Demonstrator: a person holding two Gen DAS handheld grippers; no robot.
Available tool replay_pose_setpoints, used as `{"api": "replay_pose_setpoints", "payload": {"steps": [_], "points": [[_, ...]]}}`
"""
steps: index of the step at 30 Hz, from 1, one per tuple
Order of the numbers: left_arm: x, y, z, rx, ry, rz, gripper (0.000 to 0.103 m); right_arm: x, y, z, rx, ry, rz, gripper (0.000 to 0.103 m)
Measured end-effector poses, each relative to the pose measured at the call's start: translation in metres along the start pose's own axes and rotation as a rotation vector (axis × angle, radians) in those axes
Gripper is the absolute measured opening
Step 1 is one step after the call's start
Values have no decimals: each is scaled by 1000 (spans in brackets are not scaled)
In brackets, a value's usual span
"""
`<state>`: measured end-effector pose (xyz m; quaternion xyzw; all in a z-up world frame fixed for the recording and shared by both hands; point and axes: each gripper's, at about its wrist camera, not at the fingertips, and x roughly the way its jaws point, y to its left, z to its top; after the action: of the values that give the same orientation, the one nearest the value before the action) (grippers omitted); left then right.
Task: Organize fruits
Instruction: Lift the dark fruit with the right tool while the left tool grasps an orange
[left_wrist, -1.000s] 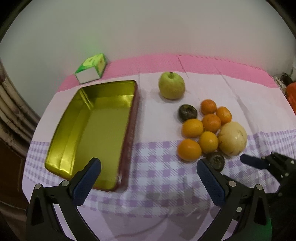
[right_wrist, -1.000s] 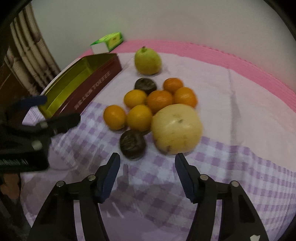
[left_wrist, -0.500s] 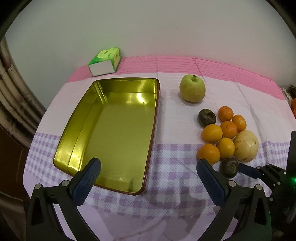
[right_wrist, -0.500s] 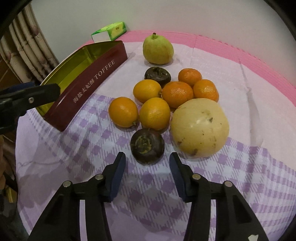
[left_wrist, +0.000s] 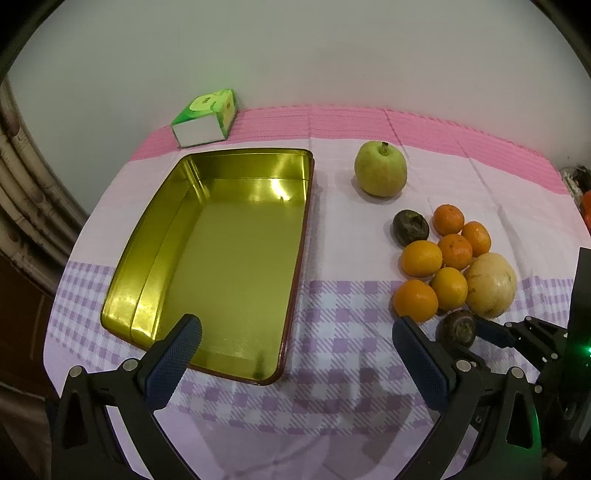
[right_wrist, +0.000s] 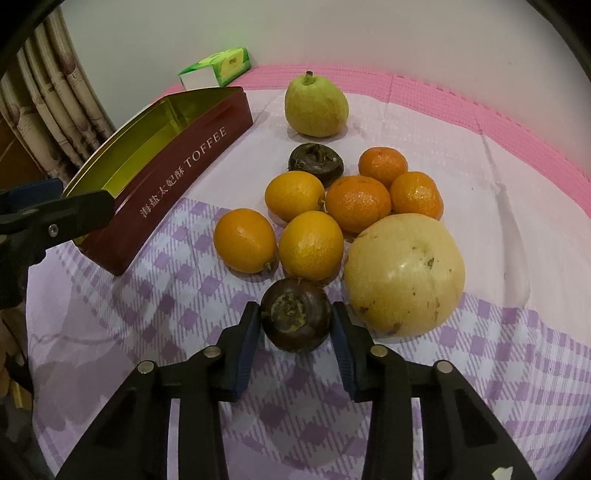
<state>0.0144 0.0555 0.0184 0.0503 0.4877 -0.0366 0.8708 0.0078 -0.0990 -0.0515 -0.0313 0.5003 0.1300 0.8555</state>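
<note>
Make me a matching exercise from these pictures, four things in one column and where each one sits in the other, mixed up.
Things
1. dark fruit
2. green pear
3. tissue box
4. left gripper

Places
A. by the wall, behind the gold tin
B. between the right gripper fingers
C. open, over the tin's near edge
D. alone, beyond the orange cluster

Pairs: 1-B, 2-D, 3-A, 4-C
</note>
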Motion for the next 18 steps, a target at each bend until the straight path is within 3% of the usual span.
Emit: {"api": "replay_pose_setpoints", "payload": {"steps": [8,18], "points": [[1,-8,-2,19,6,-24,102,-9,-2,-14,-19,27,1,36],[6,-33,-4,70,24,-99,102,-24,-32,-30,23,75,-75,35]]}}
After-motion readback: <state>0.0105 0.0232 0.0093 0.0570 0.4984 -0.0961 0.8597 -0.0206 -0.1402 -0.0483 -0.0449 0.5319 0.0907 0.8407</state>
